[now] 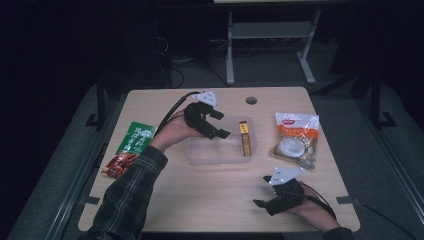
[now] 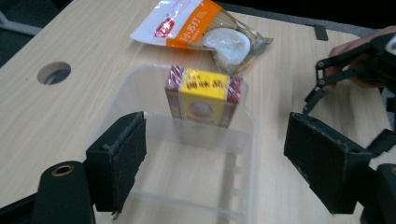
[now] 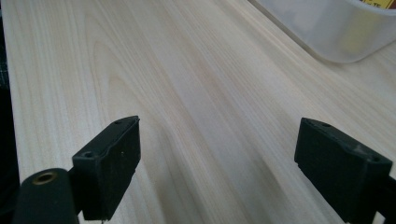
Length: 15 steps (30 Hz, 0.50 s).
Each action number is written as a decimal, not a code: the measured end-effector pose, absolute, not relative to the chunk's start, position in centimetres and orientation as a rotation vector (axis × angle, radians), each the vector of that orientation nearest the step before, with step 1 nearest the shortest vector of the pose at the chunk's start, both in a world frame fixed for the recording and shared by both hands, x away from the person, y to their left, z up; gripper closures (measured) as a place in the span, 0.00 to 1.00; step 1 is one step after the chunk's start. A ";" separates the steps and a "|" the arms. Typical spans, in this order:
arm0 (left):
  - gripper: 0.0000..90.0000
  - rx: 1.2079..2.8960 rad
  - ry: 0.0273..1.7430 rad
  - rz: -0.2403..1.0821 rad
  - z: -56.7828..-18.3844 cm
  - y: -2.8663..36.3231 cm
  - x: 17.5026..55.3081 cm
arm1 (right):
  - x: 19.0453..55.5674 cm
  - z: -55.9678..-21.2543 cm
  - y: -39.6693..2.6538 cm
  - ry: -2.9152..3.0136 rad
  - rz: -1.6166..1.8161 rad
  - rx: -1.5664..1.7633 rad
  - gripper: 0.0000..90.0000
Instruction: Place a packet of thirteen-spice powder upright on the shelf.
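Yellow-and-red box standing on edge at the far end of the clear plastic tub, unheld

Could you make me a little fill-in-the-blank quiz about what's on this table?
1. The yellow and red box stands inside the clear plastic ____.
2. The left gripper hovers over the tub with its jaws ____.
3. The green packet lies near the table's ____ edge in the high view.
4. Between the jaws of the right gripper lies only bare ____.

Missing words: tub; open; left; table
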<state>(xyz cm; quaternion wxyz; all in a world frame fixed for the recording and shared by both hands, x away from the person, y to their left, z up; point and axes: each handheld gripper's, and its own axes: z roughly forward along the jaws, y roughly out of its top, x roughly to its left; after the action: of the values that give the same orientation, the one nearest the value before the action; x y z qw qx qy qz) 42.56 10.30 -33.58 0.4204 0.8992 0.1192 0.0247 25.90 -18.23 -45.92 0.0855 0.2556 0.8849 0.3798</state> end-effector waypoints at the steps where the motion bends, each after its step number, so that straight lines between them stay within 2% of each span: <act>1: 0.23 2.257 0.298 0.072 -33.6 10.6 42.3 | 25.8 -46.0 -18.2 2.641 1.129 0.760 0.16; 15: 0.23 2.259 0.401 0.117 -34.7 15.1 39.0 | 25.7 -45.9 -18.3 2.634 1.128 0.764 0.16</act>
<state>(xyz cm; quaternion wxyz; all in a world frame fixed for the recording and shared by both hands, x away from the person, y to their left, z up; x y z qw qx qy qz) 38.98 15.13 -34.70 0.4098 0.8970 0.1593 0.0464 25.72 -18.35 -45.94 0.0879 0.2566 0.8847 0.3790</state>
